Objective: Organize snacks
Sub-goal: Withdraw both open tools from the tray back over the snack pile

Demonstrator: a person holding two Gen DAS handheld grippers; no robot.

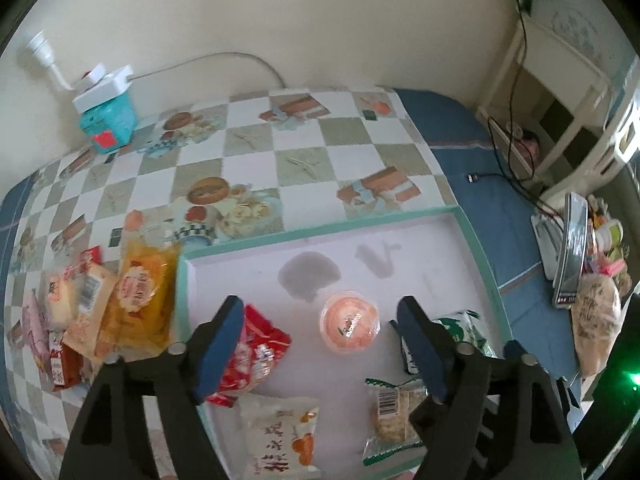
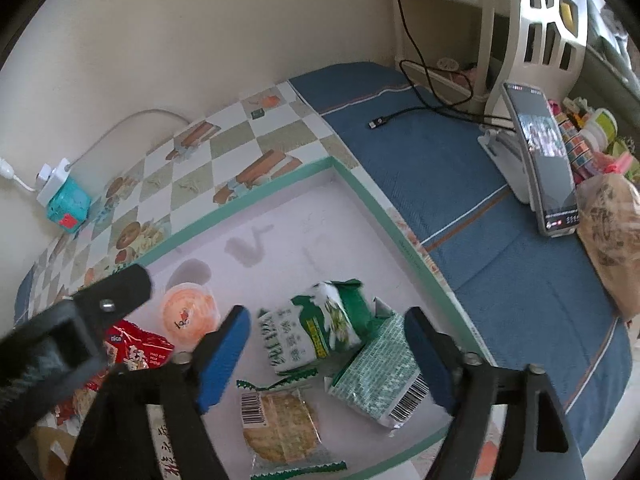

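A white tray with a teal rim (image 1: 320,229) (image 2: 248,200) lies on the checked tablecloth. Inside it are an orange jelly cup (image 1: 349,322) (image 2: 191,312), a red packet (image 1: 256,356), a white packet with orange print (image 1: 280,436), a cracker packet (image 2: 280,424) and two green packets (image 2: 320,328) (image 2: 380,380). My left gripper (image 1: 321,310) hovers open over the tray, between the red packet and the jelly cup, pressing on nothing. My right gripper (image 2: 327,316) stands open above the green packets, its pads clear of them. Left of the tray lie a yellow packet (image 1: 140,296) and several more snacks (image 1: 76,300).
A teal box with a white power strip (image 1: 108,116) stands by the back wall. On the blue cloth to the right are a phone on a stand (image 2: 548,160), a black cable (image 2: 400,116), a brown paper bag (image 2: 612,240) and a white shelf (image 1: 560,92).
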